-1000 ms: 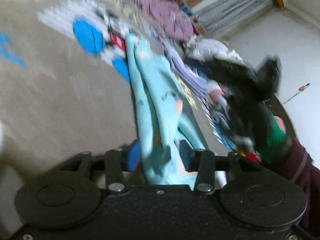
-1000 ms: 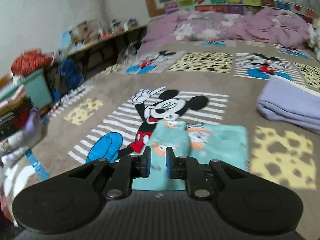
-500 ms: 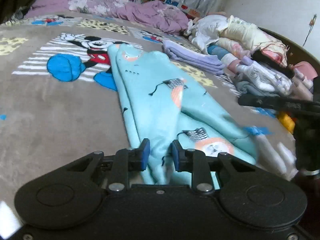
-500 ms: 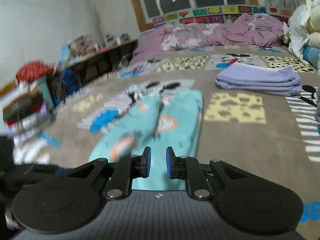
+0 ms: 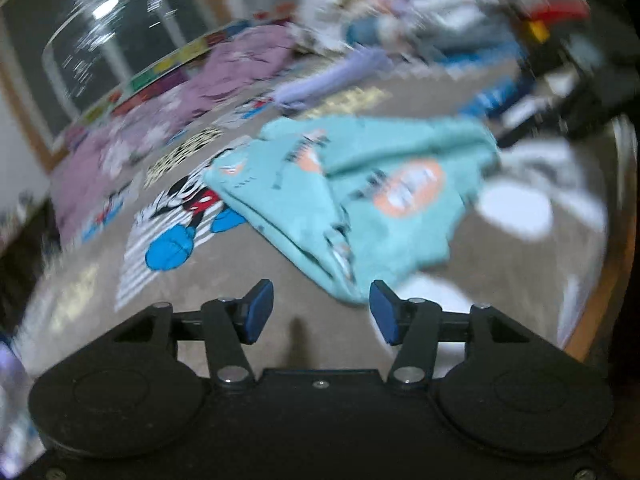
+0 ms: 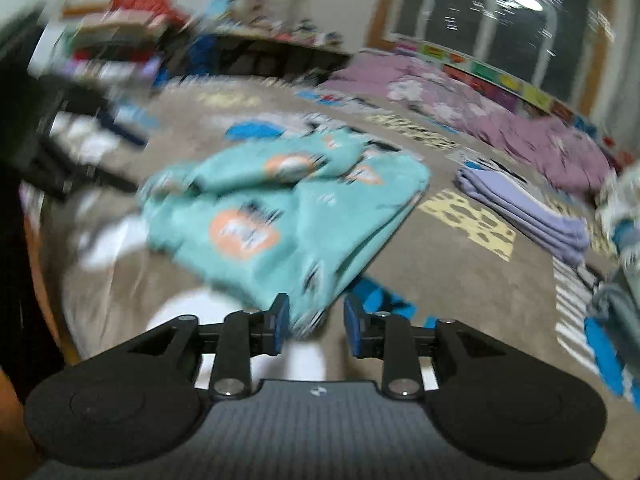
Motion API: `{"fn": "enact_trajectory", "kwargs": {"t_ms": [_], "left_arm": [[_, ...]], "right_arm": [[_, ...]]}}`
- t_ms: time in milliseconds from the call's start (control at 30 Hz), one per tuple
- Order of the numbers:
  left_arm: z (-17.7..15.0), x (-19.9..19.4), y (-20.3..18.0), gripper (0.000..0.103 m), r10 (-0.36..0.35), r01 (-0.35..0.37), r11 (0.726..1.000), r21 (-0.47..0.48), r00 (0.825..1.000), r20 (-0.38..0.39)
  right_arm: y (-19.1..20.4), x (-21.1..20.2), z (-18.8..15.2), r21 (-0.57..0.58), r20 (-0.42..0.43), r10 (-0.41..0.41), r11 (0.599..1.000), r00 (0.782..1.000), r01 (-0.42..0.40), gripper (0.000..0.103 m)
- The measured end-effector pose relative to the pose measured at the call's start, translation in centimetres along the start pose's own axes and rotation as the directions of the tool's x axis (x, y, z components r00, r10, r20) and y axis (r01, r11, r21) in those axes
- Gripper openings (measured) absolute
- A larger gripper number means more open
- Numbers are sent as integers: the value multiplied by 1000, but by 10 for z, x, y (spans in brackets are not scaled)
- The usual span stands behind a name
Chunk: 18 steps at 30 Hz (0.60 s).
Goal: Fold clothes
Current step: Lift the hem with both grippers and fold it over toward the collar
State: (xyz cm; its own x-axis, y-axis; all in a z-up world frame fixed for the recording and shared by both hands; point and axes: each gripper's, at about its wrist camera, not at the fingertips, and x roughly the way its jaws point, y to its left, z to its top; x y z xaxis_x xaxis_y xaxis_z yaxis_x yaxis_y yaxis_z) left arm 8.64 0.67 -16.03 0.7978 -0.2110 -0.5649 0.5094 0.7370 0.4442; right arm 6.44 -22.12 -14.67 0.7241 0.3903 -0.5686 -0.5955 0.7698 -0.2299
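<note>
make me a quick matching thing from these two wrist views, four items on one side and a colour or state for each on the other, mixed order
Column 1:
1. left gripper
2. folded garment beside the teal one
3. patterned garment in the middle of the bed
4. rumpled blanket near the window

Column 2:
A. teal with orange patches
B. pinkish purple
C. jaws wide apart, nothing between them
D. lavender, stacked flat

Pairs: 1-C, 2-D, 3-A, 4-B
</note>
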Motion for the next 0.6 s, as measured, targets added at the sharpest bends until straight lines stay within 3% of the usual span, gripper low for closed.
{"fn": "enact_trajectory", "kwargs": {"t_ms": [67, 167, 367, 433, 600], "left_arm": [[-8, 7, -13, 56, 43, -39, 990, 137, 999, -30], [-19, 17, -31, 56, 123, -108, 942, 319, 992, -26], [-25, 30, -48, 57, 213, -223, 854, 470, 974, 77], [-27, 33, -47, 56, 222, -247, 846, 473, 969, 108], [-29, 40, -35, 56, 228, -266, 883, 386, 963, 143]], "right_arm": [[12, 3, -6, -76, -31, -30, 997, 999, 28, 42], [25, 11, -14, -163, -60, -73, 985, 995, 62, 44], [41, 26, -13, -303, -12, -152, 943, 988, 141, 46], [43, 30, -12, -333, 7, -173, 928, 985, 165, 50], [40, 37, -10, -334, 33, -178, 925, 984, 178, 54]]}}
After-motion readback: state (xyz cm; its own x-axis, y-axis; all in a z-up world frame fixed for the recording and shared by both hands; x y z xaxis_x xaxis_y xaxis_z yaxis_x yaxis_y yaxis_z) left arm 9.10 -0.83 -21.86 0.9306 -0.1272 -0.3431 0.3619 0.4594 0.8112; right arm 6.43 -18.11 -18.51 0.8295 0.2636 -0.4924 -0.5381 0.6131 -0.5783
